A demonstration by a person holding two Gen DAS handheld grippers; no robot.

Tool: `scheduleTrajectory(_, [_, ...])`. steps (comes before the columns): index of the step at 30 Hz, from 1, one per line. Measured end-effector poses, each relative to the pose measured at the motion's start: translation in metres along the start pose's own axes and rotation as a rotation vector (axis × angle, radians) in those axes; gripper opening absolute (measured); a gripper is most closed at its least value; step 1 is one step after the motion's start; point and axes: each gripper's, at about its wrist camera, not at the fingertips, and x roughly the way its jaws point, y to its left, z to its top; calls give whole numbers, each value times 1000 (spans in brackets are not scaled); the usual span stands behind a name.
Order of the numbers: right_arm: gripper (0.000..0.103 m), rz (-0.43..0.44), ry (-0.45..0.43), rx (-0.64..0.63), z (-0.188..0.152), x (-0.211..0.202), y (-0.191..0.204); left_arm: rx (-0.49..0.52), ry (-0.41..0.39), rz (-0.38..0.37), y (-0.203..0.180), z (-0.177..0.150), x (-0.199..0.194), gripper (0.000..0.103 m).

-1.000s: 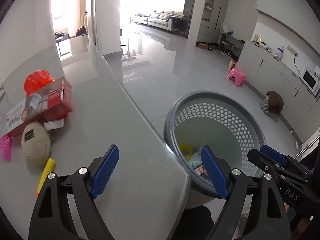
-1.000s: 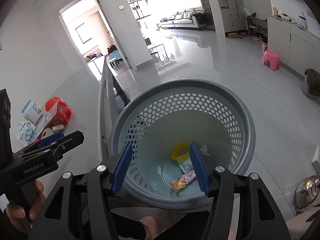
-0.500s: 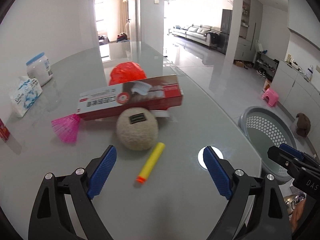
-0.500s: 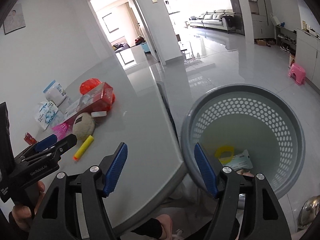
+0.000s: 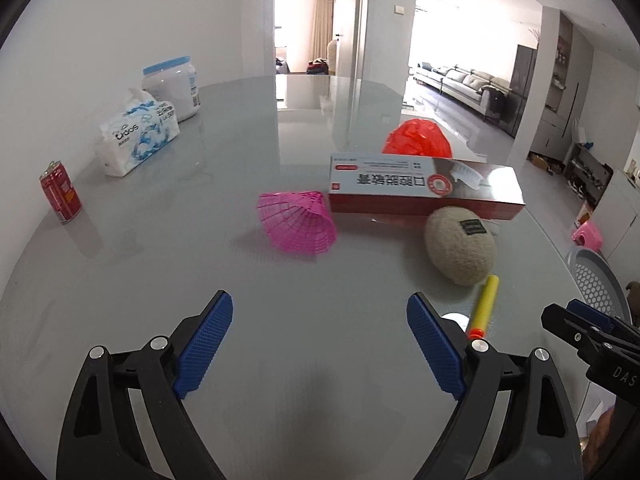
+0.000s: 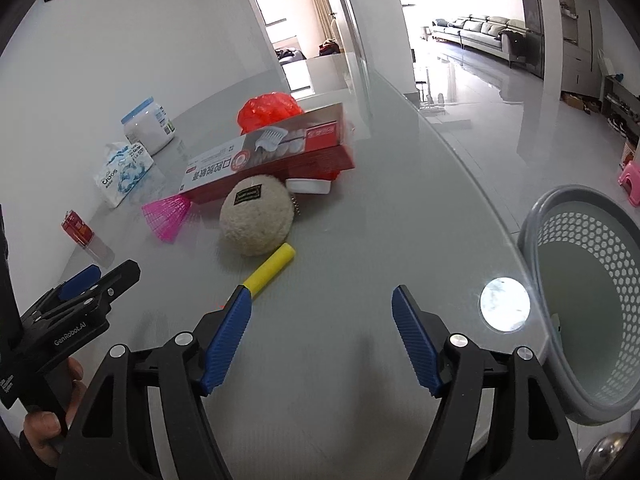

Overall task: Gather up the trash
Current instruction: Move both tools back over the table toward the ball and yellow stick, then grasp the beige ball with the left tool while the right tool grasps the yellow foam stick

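A yellow foam dart (image 6: 270, 268) with an orange tip lies near the table (image 5: 160, 272) edge, beside a woolly ball (image 5: 460, 245). Both grippers, left gripper (image 5: 320, 344) and right gripper (image 6: 322, 338), gape empty, having swung from the basket (image 6: 580, 304) toward the table.

A home: sofa (image 5: 460, 80) beyond glass table (image 5: 240, 160).

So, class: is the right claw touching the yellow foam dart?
Apart. In the left wrist view, the right claw sits off beside the yellow foam dart, with bare table between them.
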Motion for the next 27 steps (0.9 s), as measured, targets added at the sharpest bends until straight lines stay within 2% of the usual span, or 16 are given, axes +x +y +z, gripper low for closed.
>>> scheduleTrajectory(7, [70,-55,43,-19,6,30,29,-41,1,-3,25,2,5,87])
scheduleTrajectory(19, [68,-192,71,-93,8,53,55,-77,24,-24,33,4,12,87])
scheduleTrajectory(22, [57,-194,64,-124,7,52,60,-76,26,-25,32,4,13,87])
scheduleTrajectory(24, [45,-177,61,-138,4,50,62,-73,29,-23,31,4,13,87])
scheduleTrajectory(25, [42,-169,61,-147,4,49,63,-71,30,-24,30,4,13,87])
scheduleTrajectory(27, [27,-136,64,-159,3,47,65,-67,31,-26,27,4,12,87])
